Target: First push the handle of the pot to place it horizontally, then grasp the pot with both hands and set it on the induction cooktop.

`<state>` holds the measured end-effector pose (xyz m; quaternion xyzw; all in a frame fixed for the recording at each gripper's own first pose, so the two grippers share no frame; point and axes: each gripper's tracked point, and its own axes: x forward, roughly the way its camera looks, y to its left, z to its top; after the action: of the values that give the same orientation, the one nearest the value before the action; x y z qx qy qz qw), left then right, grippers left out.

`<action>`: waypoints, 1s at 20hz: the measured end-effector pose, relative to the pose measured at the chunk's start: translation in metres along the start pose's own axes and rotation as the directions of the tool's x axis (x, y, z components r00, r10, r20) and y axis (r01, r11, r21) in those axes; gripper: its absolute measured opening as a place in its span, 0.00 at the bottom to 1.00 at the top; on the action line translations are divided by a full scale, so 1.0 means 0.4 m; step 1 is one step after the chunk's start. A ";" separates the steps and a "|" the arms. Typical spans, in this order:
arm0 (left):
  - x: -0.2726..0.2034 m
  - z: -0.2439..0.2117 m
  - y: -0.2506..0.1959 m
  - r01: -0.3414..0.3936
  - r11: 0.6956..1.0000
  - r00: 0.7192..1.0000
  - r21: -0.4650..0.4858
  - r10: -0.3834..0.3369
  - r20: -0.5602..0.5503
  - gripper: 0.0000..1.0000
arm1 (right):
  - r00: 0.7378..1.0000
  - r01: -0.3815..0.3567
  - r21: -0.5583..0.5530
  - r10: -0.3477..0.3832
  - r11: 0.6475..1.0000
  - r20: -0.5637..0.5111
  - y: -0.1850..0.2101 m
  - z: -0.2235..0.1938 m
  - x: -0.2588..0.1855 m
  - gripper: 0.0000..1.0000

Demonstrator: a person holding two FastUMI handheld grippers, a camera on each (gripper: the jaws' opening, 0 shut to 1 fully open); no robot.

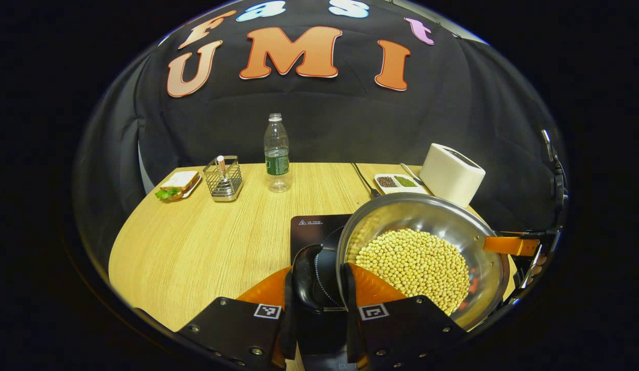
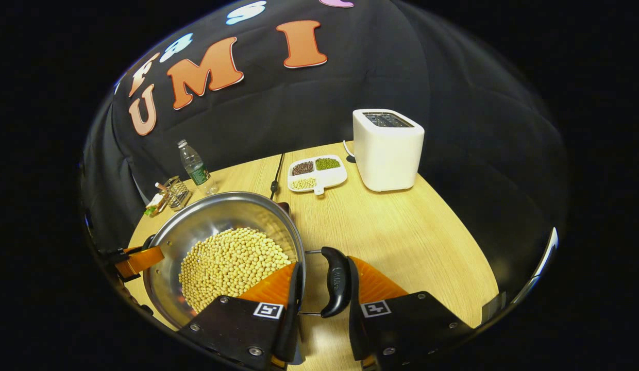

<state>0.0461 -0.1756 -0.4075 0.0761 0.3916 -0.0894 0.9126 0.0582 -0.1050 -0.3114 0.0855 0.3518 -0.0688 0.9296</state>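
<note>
A steel pot (image 1: 443, 216) (image 2: 216, 211) full of pale beans sits over the right part of the black induction cooktop (image 1: 312, 226). My left gripper (image 1: 318, 278) is shut on the pot's black left handle (image 1: 309, 278), which spans the space between its fingers. In the right gripper view, my right gripper (image 2: 324, 281) straddles the pot's other black handle (image 2: 335, 281). That handle lies against one finger, and a strip of table shows between it and the other finger. Each view also shows the other gripper at the pot's far side (image 1: 510, 246) (image 2: 139, 260).
On the wooden table (image 1: 206, 242) stand a water bottle (image 1: 276, 154), a wire caddy (image 1: 224, 178), a plated sandwich (image 1: 178, 184), a divided dish of grains (image 2: 315, 174) and a white toaster (image 2: 387, 149). A black cable (image 2: 276, 178) runs to the cooktop.
</note>
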 end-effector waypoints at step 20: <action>-0.428 0.399 0.097 -0.034 0.999 0.898 -0.004 0.033 0.438 0.78 | 0.910 -0.008 -0.094 0.046 0.996 0.412 0.105 0.341 -0.398 0.94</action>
<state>0.0506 -0.1536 -0.1711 0.0624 0.1750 -0.0893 0.9785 0.0352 -0.0816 -0.1001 0.0320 0.1488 -0.0564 0.9867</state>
